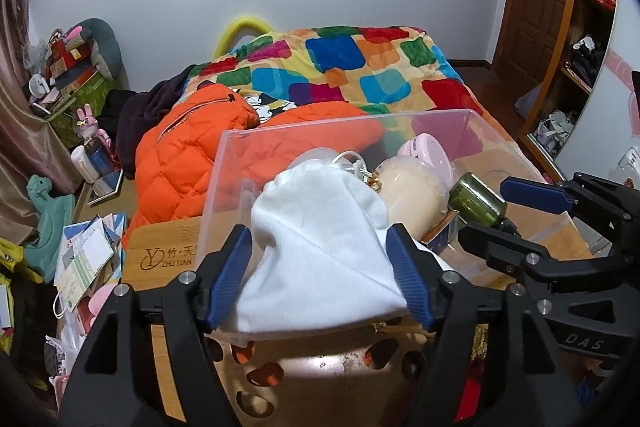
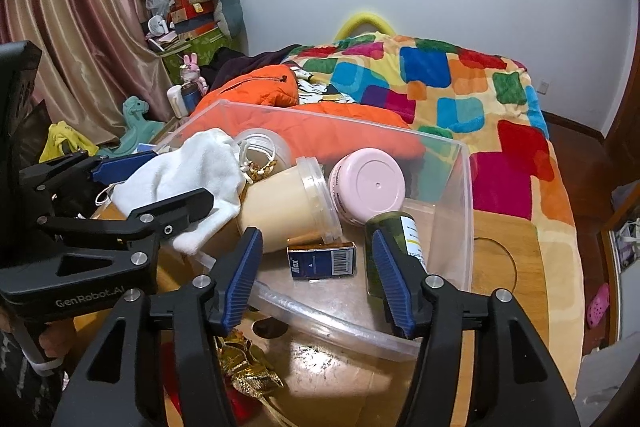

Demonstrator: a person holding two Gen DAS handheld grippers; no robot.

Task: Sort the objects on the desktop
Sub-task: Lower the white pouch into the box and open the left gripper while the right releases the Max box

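Note:
A clear plastic bin [image 1: 224, 163] [image 2: 466, 187] stands on a wooden table. In it lie a white cloth pouch [image 1: 320, 251] [image 2: 192, 167], a cream tub [image 1: 412, 195] [image 2: 280, 203], a pink round case [image 2: 372, 187], a green jar [image 1: 476, 203] [image 2: 394, 227] and a small blue box [image 2: 322, 261]. My left gripper [image 1: 320, 267] is open, its blue pads either side of the pouch, which drapes over the bin's near rim. My right gripper [image 2: 316, 275] is open over the bin's near rim, its right pad by the green jar.
The wooden table [image 2: 508, 259] has cut-out holes. Gold foil scraps [image 2: 248, 371] lie on it near the bin. Behind is a bed with an orange jacket [image 1: 188, 163] and a colourful blanket [image 2: 460, 87]. Papers and clutter [image 1: 84, 251] lie at the left.

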